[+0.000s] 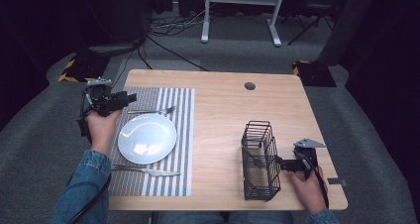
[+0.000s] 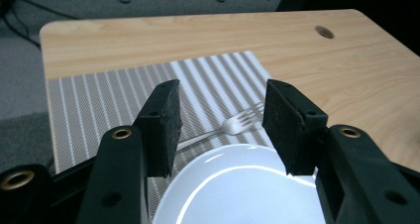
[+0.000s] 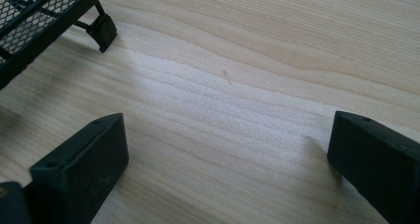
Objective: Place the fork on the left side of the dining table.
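Note:
A white plate (image 1: 147,138) (image 2: 242,192) lies on a grey striped placemat (image 1: 179,135) (image 2: 109,90) at the table's left. A fork (image 1: 151,110) (image 2: 236,123) lies just beyond the plate and a knife (image 1: 145,171) just in front of it. My left gripper (image 1: 129,98) (image 2: 222,102) hovers open over the plate's far-left rim, near the fork's handle, holding nothing. A black wire basket (image 1: 259,159) (image 3: 34,11) stands at the right. My right gripper (image 1: 283,163) (image 3: 225,135) sits low beside the basket's right side, jaws wide open over bare wood.
The wooden table (image 1: 223,115) has a round cable hole (image 1: 249,85) (image 2: 324,31) near its far edge. Grey carpet surrounds it, with cables (image 1: 168,26) and a white desk frame (image 1: 240,11) beyond. Bare wood lies between the placemat and the basket.

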`<state>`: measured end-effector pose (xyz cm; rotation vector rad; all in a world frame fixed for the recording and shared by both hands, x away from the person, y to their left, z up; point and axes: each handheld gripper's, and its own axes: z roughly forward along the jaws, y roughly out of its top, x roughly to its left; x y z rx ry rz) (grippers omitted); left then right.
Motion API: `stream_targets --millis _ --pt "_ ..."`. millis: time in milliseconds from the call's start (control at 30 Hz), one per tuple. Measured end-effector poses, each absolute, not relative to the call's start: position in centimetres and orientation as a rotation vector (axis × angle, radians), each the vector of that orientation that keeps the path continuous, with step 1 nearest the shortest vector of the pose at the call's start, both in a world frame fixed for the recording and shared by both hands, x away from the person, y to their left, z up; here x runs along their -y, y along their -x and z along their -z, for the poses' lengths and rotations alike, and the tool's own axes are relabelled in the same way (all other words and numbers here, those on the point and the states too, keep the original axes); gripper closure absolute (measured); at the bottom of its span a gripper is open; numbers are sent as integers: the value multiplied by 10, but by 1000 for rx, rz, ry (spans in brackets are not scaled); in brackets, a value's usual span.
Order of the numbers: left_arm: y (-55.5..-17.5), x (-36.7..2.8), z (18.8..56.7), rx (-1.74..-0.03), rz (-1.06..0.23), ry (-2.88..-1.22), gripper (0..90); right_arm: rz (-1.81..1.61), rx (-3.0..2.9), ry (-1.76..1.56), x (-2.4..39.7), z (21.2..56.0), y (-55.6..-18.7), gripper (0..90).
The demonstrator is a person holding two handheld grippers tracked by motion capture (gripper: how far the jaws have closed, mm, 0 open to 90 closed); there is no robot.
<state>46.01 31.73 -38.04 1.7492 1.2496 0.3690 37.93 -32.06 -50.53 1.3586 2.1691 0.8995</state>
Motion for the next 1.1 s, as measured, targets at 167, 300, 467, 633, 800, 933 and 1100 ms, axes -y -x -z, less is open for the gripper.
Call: stream_targets --millis 167,300,467,633,800,933,1100 --pt "-436 -299 357 -1133 -380 -1781 489 -907 -2192 -1336 322 505 -380 22" --pt "-419 -284 343 -1055 -382 -1817 483 -924 -2225 -1302 325 505 -381 25" --pt "-398 -266 331 -967 -374 -1840 461 -934 -2234 -1293 326 505 -381 26" --pt "-383 -249 325 -898 -370 -1884 438 -934 -2234 -1293 326 505 -381 26" --pt "-363 -228 324 -849 -348 -1905 413 -933 -2233 -1292 326 505 -381 26" --pt "-352 -219 329 -844 -324 -1914 372 -930 -2234 -1290 326 505 -381 26" --pt "-338 -206 337 -825 -341 -1952 324 -930 -2234 -1290 326 505 -381 26"
